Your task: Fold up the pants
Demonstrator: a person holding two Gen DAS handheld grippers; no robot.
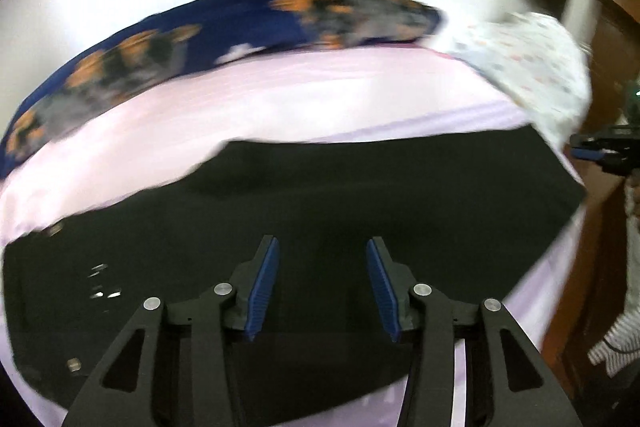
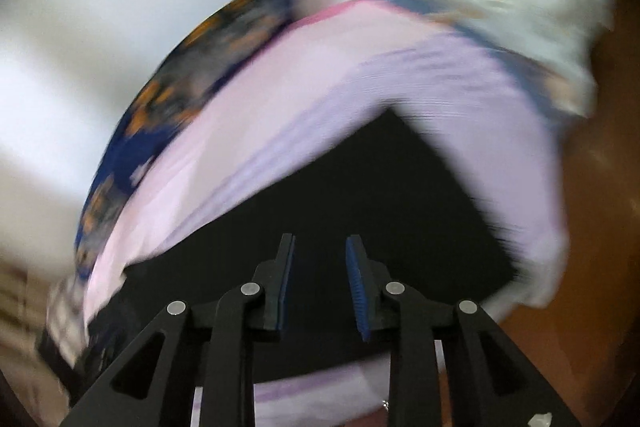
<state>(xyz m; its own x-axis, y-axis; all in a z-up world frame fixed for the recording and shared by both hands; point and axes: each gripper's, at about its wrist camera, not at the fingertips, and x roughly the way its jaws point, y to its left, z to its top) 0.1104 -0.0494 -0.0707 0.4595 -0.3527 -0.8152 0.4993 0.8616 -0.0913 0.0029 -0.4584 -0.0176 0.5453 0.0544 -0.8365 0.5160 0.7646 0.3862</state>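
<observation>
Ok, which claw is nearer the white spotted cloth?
Right. The right claw sits right beside the white spotted cloth; the left claw hangs over the black pants, farther off.

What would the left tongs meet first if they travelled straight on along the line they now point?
Most likely the black pants spread on the pale pink bedsheet: the open left tongs point down at that dark cloth, nothing between them. Depth is unclear.

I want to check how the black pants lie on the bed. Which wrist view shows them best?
The left wrist view: the black pants spread wide and fairly sharp across the pink sheet, far edge and metal buttons visible. The right wrist view shows only a blurred corner of them.
</observation>
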